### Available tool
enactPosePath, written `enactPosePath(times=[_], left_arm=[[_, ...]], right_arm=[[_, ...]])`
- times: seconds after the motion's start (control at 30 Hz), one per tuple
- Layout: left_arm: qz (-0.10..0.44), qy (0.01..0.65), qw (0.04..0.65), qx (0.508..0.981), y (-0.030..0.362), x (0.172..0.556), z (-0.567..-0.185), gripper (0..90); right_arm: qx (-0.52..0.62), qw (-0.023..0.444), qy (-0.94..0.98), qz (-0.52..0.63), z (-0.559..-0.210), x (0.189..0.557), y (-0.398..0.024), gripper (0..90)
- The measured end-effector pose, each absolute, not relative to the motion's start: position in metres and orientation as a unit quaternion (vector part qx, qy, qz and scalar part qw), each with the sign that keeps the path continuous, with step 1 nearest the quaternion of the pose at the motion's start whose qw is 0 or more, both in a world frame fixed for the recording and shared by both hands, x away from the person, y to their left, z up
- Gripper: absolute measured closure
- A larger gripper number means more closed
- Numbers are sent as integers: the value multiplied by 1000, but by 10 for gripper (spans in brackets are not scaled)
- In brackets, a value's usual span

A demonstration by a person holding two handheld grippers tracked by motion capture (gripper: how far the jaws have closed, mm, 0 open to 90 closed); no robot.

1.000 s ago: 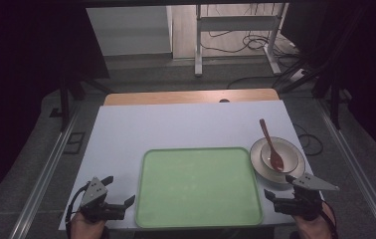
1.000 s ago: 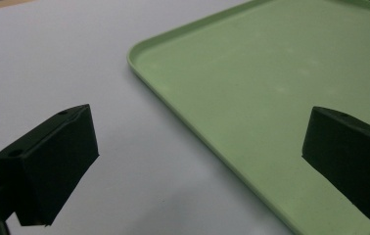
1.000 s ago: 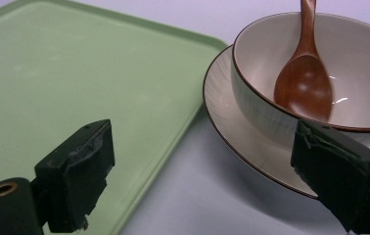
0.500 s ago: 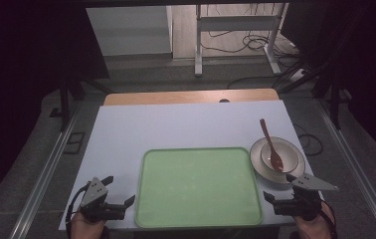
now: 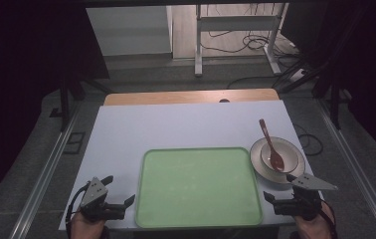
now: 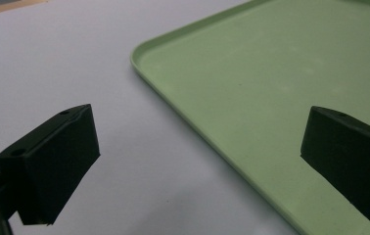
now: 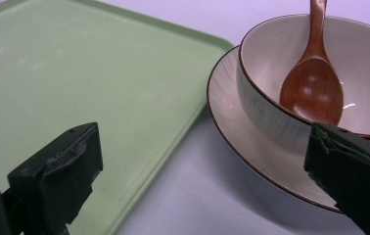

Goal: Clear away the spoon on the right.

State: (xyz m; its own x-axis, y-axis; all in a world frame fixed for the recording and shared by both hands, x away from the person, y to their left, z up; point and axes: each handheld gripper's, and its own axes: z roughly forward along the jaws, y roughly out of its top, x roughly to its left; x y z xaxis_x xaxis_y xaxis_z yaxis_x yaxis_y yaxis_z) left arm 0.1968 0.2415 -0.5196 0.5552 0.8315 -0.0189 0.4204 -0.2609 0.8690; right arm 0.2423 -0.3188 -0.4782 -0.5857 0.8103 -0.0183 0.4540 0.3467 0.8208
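The small cream ceramic bowl with a dark rim (image 5: 278, 155) sat on a wider cream ceramic plate with a thin dark rim (image 5: 258, 162) near the right edge of the tabletop, just beside the right rim of the tray. A reddish-brown wooden spoon (image 5: 271, 147) lay in the bowl, its blade on the bottom and its handle leaning out over the far rim. Nothing had been lifted yet: by the look of it, the work was at its very start, with bowl, plate and spoon all untouched.

The right gripper (image 7: 207, 161) hung just short of the plate at the near right corner, its jaws having just opened wide, with nothing between them; the bowl and plate lay beyond its pads. The left gripper (image 5: 118, 205) hovered at the near left corner, its jaws likewise spread and empty, the tray's left rim lying ahead between them.

The pale green rectangular plastic tray with rounded corners (image 5: 144, 199) lay bare at the middle of the near edge.

The white tabletop (image 5: 176, 124) had a strip of light wood along its far edge. Beyond it the room was dim: grey floor, metal stand legs (image 5: 197, 45), loose black cables (image 5: 235, 47), and dark hangings at both sides.
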Motion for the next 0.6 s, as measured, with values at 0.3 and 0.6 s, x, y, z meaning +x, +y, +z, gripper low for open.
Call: enactPosePath(times=[0.3, 0.6], left_arm=[[231, 413, 445, 760, 241, 197, -520, 9], [232, 413, 443, 762, 241, 197, -520, 9]], right_arm=[[398, 225, 790, 408, -476, 245, -319, 6], [401, 230, 786, 411, -470, 247, -319, 0]])
